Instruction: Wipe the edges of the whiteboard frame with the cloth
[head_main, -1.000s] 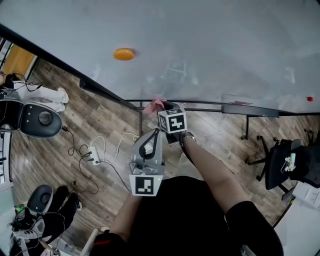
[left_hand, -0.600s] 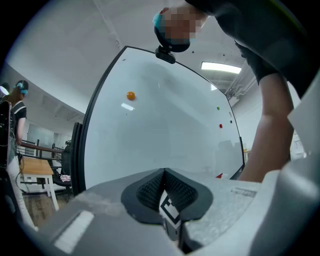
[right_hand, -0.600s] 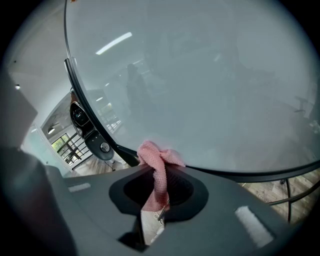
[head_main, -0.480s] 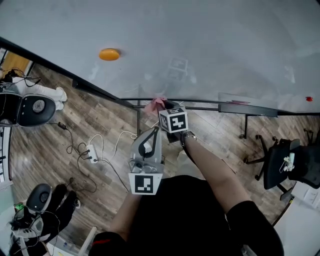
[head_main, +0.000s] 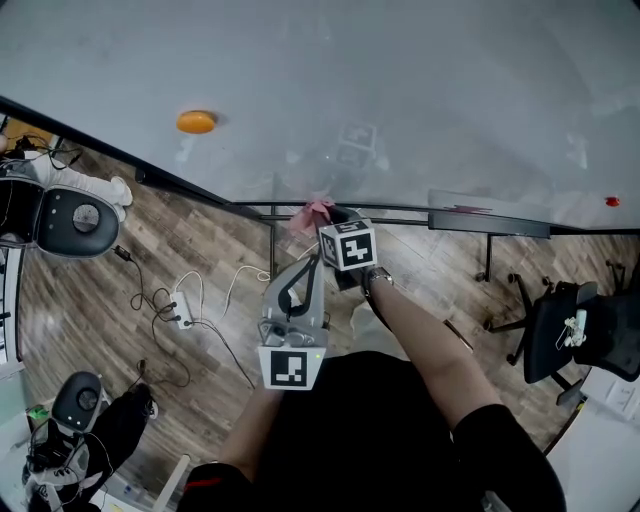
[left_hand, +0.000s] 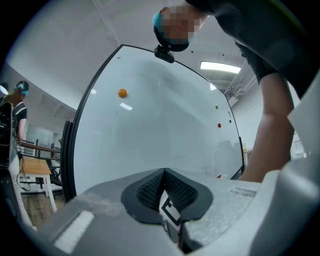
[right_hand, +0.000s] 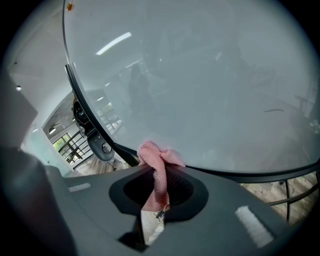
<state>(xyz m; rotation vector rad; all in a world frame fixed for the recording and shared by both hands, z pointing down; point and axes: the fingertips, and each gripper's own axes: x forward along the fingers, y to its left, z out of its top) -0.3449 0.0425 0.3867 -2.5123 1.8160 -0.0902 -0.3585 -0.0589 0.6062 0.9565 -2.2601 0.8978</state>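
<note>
The whiteboard (head_main: 400, 80) fills the top of the head view, with its dark lower frame edge (head_main: 190, 188) running below it. My right gripper (head_main: 325, 218) is shut on a pink cloth (head_main: 312, 210), which is bunched against that edge. In the right gripper view the cloth (right_hand: 156, 165) is pinched between the jaws and touches the frame (right_hand: 235, 175). My left gripper (head_main: 305, 265) hangs lower, near my body, apart from the board. In the left gripper view its jaws are closed together with nothing between them, and the whiteboard (left_hand: 160, 130) stands ahead.
An orange magnet (head_main: 196, 122) sticks to the board at the left, a small red one (head_main: 611, 201) at the far right. A marker tray (head_main: 488, 224) is fixed under the board. Office chairs (head_main: 70, 222) (head_main: 560, 330) and a power strip with cables (head_main: 180, 308) are on the wooden floor.
The view has shifted: the orange magnet and frame edge have slid left and up. The right gripper with the cloth stays on the lower frame edge. The left gripper has barely moved.
</note>
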